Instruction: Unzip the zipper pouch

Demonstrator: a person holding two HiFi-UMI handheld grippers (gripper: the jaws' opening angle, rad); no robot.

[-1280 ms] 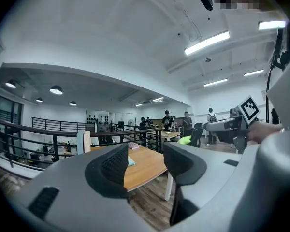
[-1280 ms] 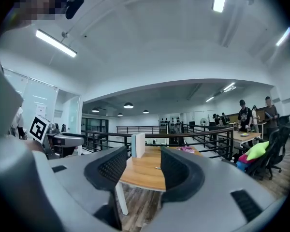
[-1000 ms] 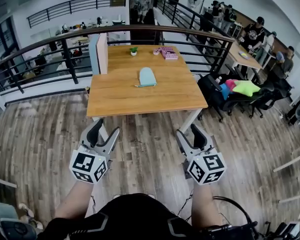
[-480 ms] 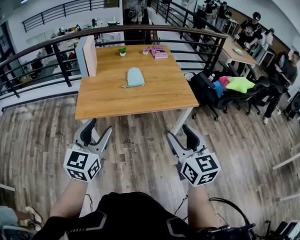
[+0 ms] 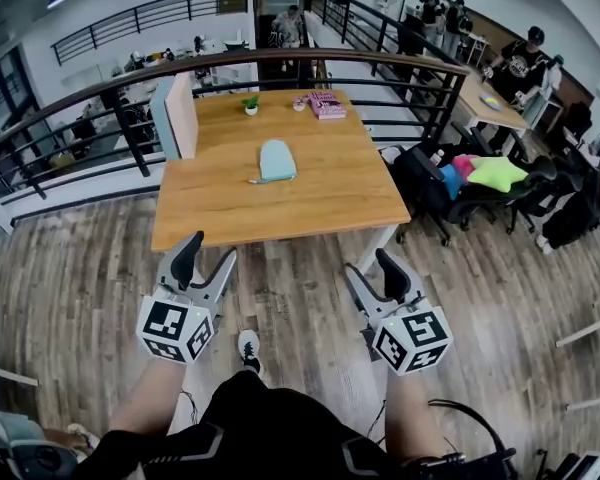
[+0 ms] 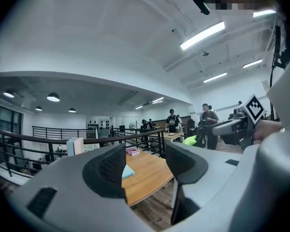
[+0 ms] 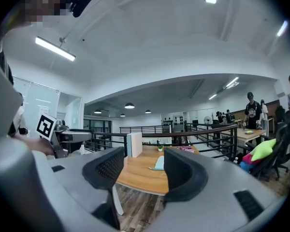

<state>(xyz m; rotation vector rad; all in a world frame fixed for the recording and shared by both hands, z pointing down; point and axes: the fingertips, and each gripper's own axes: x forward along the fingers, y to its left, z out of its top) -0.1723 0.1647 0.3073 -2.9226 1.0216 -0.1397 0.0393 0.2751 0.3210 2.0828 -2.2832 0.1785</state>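
Note:
The light blue zipper pouch (image 5: 276, 160) lies flat near the middle of a wooden table (image 5: 280, 208), its zipper pull trailing to the left. Both grippers are held over the floor, short of the table's near edge and far from the pouch. My left gripper (image 5: 208, 258) is open with nothing between its jaws. My right gripper (image 5: 375, 268) is likewise open and empty. In the left gripper view the pouch (image 6: 128, 172) peeks out beside the left jaw. The right gripper view shows the pouch (image 7: 159, 163) between the jaws, far off.
A pink book (image 5: 327, 105) and a small potted plant (image 5: 251, 108) sit at the table's far end, with an upright divider panel (image 5: 175, 116) at its far left corner. A dark railing (image 5: 310, 60) runs behind. Chairs with a green cushion (image 5: 498, 173) stand to the right, people beyond.
The person's view has shifted slightly and a shoe now shows on the floor below the grippers. Both grippers stay open and level, still short of the table.

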